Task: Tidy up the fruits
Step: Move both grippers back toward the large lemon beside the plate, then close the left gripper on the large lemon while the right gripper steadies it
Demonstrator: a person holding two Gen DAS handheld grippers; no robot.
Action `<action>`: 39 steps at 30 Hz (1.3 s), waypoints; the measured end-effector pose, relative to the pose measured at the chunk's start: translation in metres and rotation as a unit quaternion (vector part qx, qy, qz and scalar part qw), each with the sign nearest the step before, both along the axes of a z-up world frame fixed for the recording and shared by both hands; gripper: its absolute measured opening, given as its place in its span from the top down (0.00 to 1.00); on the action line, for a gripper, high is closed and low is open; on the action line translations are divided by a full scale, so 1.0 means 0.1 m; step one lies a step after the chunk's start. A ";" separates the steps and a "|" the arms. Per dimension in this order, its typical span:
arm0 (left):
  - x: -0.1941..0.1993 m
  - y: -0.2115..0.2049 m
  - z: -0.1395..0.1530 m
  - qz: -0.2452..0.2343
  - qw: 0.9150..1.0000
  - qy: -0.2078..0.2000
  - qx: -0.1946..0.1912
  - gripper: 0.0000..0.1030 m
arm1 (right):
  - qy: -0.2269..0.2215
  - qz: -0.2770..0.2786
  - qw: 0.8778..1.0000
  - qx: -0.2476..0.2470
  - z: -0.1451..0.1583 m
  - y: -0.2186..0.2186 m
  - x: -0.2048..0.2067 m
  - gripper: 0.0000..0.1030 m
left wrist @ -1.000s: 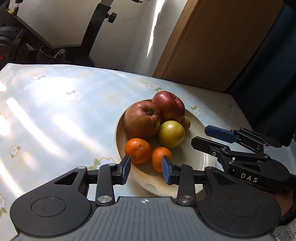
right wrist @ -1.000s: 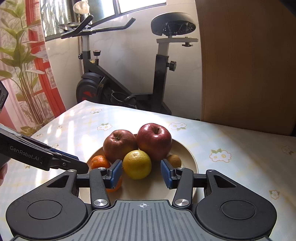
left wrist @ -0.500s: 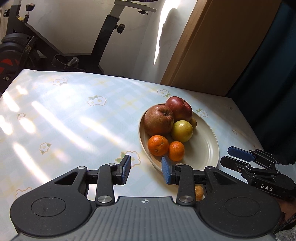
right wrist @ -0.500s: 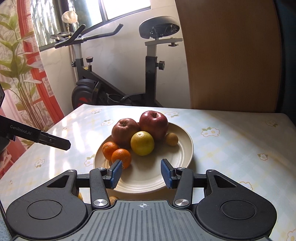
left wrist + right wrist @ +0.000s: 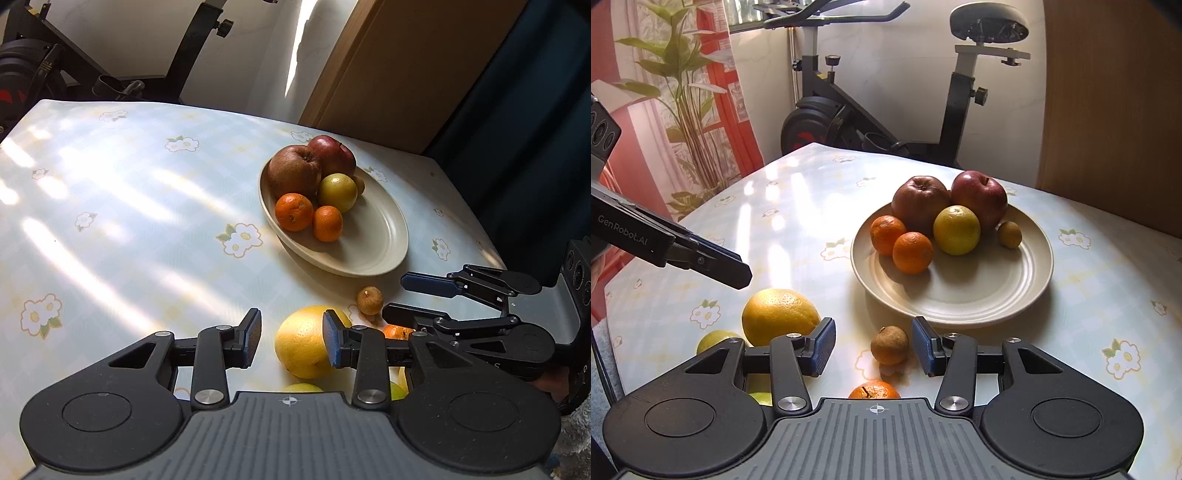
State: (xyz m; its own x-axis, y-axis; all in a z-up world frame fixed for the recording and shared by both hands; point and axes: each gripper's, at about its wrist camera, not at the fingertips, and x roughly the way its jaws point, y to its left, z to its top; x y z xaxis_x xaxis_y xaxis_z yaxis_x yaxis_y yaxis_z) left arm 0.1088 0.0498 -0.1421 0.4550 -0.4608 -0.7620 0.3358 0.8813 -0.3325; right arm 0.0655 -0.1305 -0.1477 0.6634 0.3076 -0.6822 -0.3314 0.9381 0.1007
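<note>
A cream plate [image 5: 1015,291] [image 5: 373,243] holds two red apples [image 5: 919,201], a yellow citrus [image 5: 956,229], two mandarins [image 5: 912,252] and a small brown fruit [image 5: 1009,234]. In front of the plate, loose on the table, lie a large yellow citrus [image 5: 777,314] [image 5: 301,345], a small brown fruit [image 5: 889,345] [image 5: 369,300], a mandarin [image 5: 873,391] and greenish fruits [image 5: 714,339]. My left gripper [image 5: 291,341] hangs open above the large citrus, holding nothing. My right gripper [image 5: 873,347] [image 5: 397,297] is open, with the brown fruit showing in its gap, untouched.
The flowered tablecloth [image 5: 129,206] spreads wide and sunlit to the left of the plate. An exercise bike [image 5: 871,122] stands behind the table, a wooden panel [image 5: 1108,110] at the back right, and a plant by the red-framed window [image 5: 683,92] on the left.
Both grippers have drawn back from the plate toward the table's near edge. The plate now looks smaller, and the loose fruit in front of it has come into view.
</note>
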 end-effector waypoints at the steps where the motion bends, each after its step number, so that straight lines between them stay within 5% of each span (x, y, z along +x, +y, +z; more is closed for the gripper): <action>1: -0.02 -0.01 -0.01 -0.003 1.000 0.003 -0.002 0.63 | 0.003 0.008 1.000 -0.004 0.00 0.03 -0.01 0.59; 15: -0.04 -0.04 -0.18 0.003 1.000 0.019 -0.021 0.56 | 0.026 0.076 0.996 -0.049 -0.02 0.29 0.04 0.59; 31: 0.40 -0.13 -0.18 0.031 0.999 0.013 -0.036 0.55 | 0.033 0.109 0.991 -0.070 -0.13 0.48 0.34 0.59; 39: 0.53 -0.17 -0.25 0.038 0.998 0.023 -0.048 0.55 | 0.051 0.117 0.991 -0.045 -0.18 0.52 0.53 0.57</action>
